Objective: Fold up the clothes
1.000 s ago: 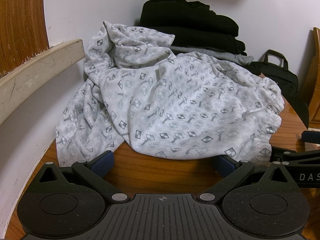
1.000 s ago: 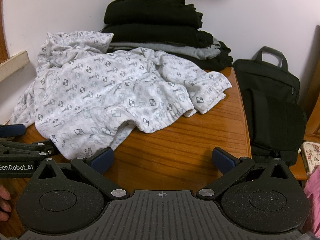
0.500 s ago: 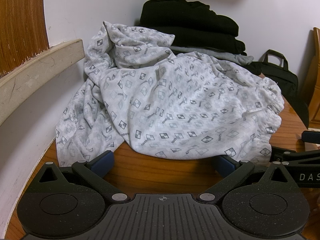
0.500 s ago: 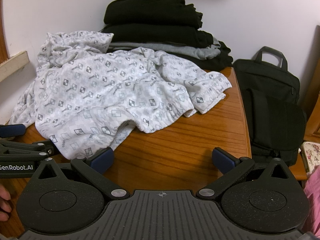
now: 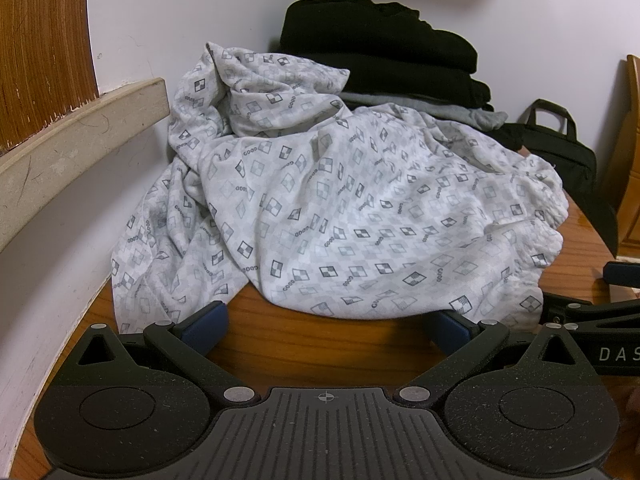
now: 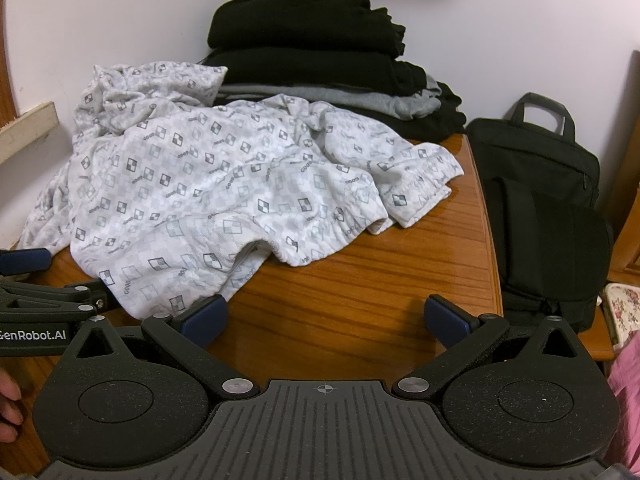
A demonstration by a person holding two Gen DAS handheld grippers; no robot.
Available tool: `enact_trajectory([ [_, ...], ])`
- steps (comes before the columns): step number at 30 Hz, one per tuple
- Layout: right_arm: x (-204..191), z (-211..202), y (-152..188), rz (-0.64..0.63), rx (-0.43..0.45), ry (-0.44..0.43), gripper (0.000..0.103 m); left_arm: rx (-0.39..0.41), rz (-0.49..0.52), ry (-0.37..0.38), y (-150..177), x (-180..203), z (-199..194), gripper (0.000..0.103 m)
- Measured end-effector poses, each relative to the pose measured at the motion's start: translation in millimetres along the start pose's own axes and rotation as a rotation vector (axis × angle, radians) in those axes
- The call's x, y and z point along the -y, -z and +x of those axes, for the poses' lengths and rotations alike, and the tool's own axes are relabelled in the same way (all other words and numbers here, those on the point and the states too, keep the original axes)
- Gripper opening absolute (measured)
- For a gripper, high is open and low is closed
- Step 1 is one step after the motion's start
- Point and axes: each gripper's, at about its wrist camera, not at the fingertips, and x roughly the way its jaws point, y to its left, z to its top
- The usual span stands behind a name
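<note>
The white patterned garment (image 5: 344, 216) is lying crumpled on the wooden worktop (image 6: 360, 300), directly ahead of both grippers, its near hem just reaching their fingertips. Nothing is shifting over the last second: the cloth is keeping the same folds and both grippers are staying where they were. I judge that folding is not yet beginning and no edge is being gripped yet.

The left gripper (image 5: 326, 326) is sitting spread wide and empty, the hem lying just beyond its blue pads. The right gripper (image 6: 326, 320) is likewise gaping and holding nothing, with the garment's near corner draping against its left fingertip.

Beyond the garment, a stack of folded dark clothes (image 6: 316, 52) is resting against the wall, and to the right gripper's right a black bag (image 6: 548, 204) is standing off the worktop's edge.

The garment's shape is hard to read; sleeves, legs or collar are not telling apart in the bunching. Its far side is hiding behind its own mound, and a fingertip (image 6: 10, 392) is showing only at the frame edge.
</note>
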Motion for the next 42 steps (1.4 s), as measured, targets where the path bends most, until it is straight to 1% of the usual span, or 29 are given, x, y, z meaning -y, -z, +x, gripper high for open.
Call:
enact_trajectory([
  [10,-1,0,0,0.000,0.000,0.000,0.103,0.000,0.000,-0.001,0,0,0,0.103],
  [12,0,-1,0,-0.006,0.001,-0.013,0.103,0.002,0.000,0.002,1,0,-1,0.103],
  [16,6,0,-2,-0.089,-0.012,-0.133,0.103,0.023,-0.012,0.032,2,-4,-10,0.103],
  [19,14,2,-7,-0.152,-0.016,-0.248,0.103,0.062,-0.053,0.024,-5,-11,-25,0.103],
  [22,35,-1,-19,-0.135,-0.003,-0.379,0.103,0.114,-0.050,0.022,-9,-11,-41,0.103],
  [24,51,-4,-33,-0.136,0.025,-0.426,0.103,0.152,-0.042,0.022,-10,-9,-52,0.103],
  [26,65,-5,-48,-0.166,0.071,-0.469,0.103,0.165,-0.044,0.029,-13,-7,-58,0.103],
  [29,78,4,-72,-0.248,0.131,-0.495,0.102,0.183,-0.027,0.061,-17,2,-63,0.103],
  [30,81,10,-80,-0.272,0.144,-0.493,0.100,0.183,-0.032,0.059,-18,7,-62,0.103],
  [31,84,17,-89,-0.302,0.153,-0.503,0.094,0.181,-0.043,0.057,-18,11,-61,0.102],
  [32,88,24,-96,-0.327,0.152,-0.526,0.091,0.178,-0.056,0.059,-18,16,-60,0.101],
  [33,92,30,-103,-0.346,0.147,-0.549,0.085,0.172,-0.071,0.067,-18,20,-57,0.099],
  [34,97,38,-109,-0.370,0.138,-0.568,0.074,0.163,-0.086,0.074,-18,25,-54,0.095],
  [35,100,46,-113,-0.398,0.127,-0.586,0.068,0.152,-0.094,0.073,-18,31,-52,0.090],
  [36,103,53,-116,-0.426,0.114,-0.609,0.051,0.146,-0.098,0.064,-18,37,-50,0.071],
  [37,107,59,-119,-0.454,0.102,-0.632,0.035,0.139,-0.104,0.051,-19,42,-49,0.058],
  [38,110,65,-121,-0.477,0.094,-0.657,0.031,0.134,-0.112,0.038,-19,47,-48,0.056],
  [39,114,69,-122,-0.493,0.091,-0.683,0.029,0.134,-0.120,0.029,-19,53,-49,0.055],
  [42,119,77,-123,-0.582,0.099,-0.762,0.028,0.130,-0.114,-0.003,-17,70,-53,0.055],
])
